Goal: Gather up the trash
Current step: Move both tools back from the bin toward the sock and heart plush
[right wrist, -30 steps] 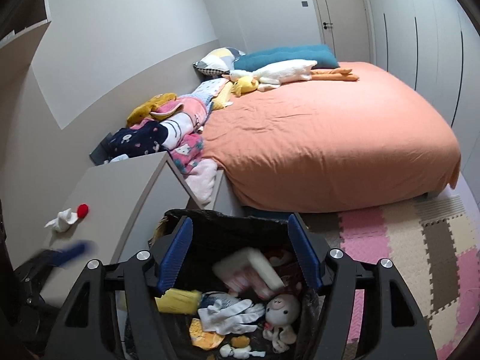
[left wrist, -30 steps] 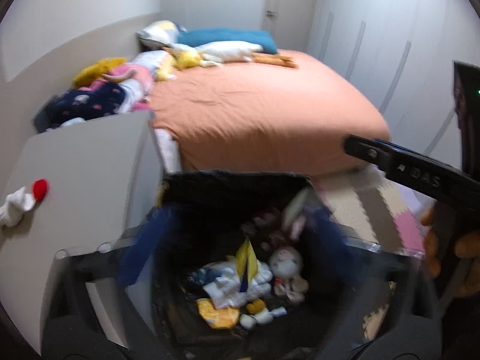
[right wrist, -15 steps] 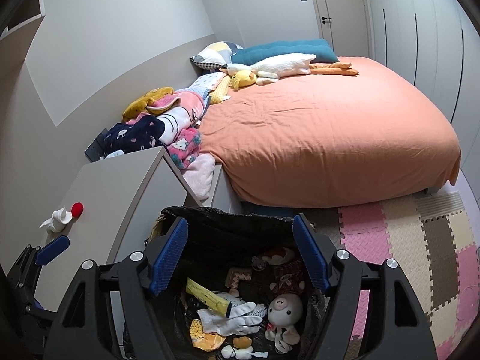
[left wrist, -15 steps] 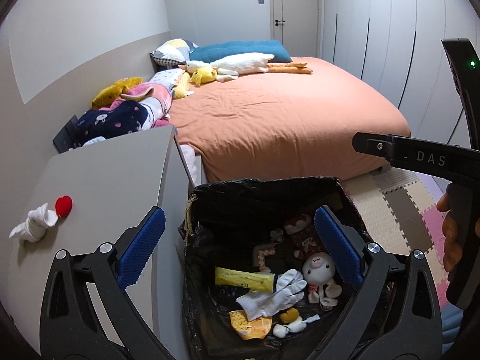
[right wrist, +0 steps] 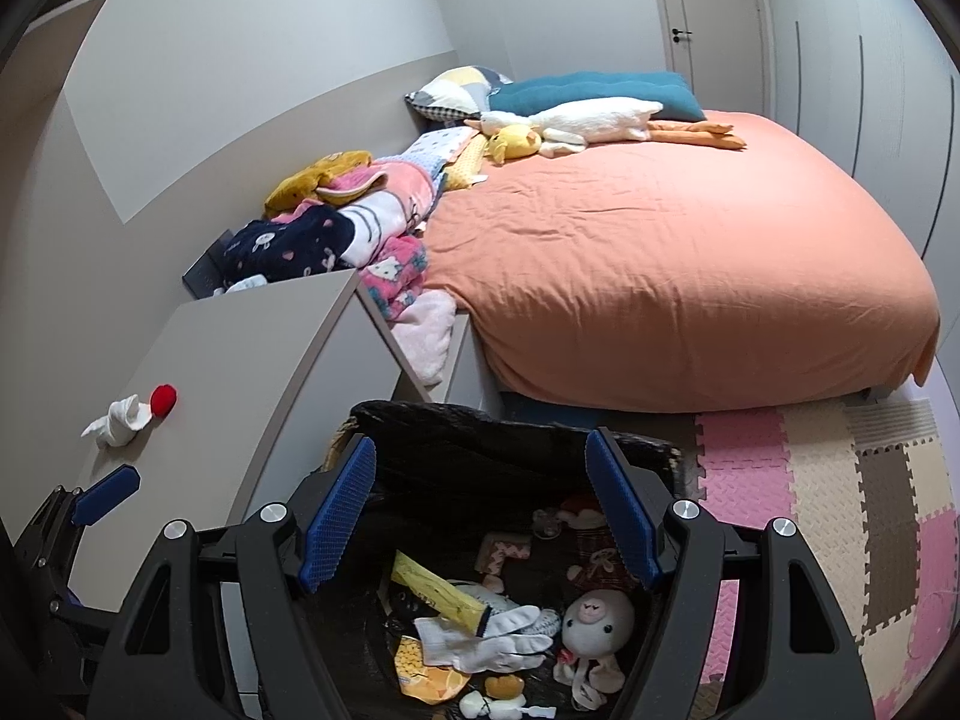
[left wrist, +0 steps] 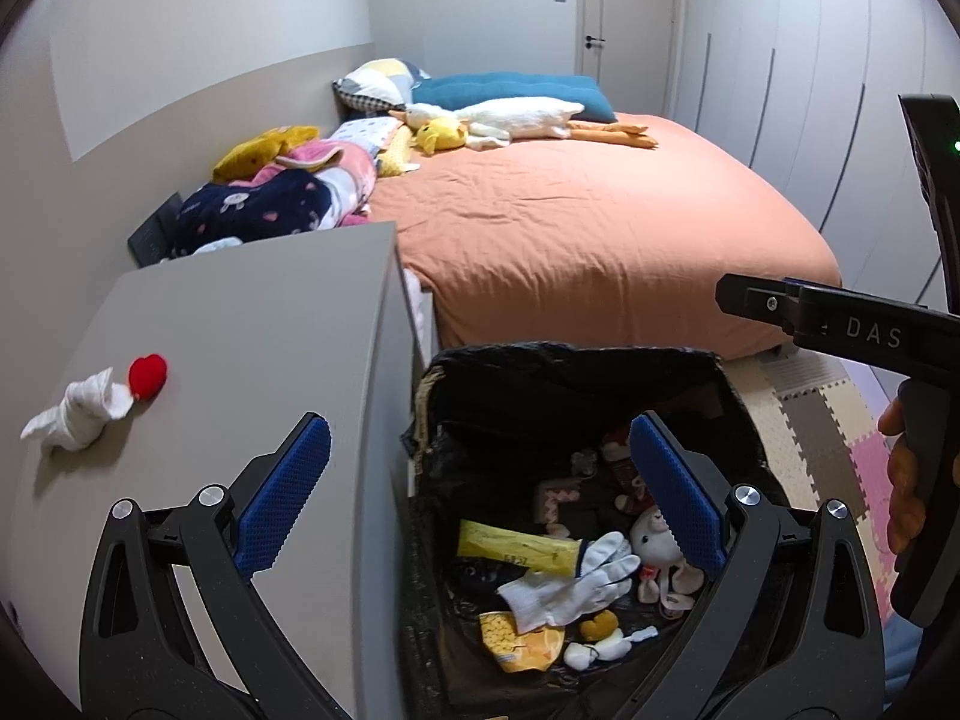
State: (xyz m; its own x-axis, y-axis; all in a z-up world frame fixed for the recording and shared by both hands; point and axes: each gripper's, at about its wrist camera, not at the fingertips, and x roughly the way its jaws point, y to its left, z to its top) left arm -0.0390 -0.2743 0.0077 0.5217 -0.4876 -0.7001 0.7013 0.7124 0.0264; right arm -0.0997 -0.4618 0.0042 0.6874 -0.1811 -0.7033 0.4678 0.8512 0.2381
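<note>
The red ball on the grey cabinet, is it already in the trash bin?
No, the red ball lies on the grey cabinet beside a white cloth, outside the trash bin.

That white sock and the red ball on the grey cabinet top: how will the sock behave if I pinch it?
The white sock looks bunched and soft, so it will probably flop and compress between the jaws. It likely weighs very little. The red ball sits right against it and is round, so it may roll across the cabinet top once the sock lifts.
</note>
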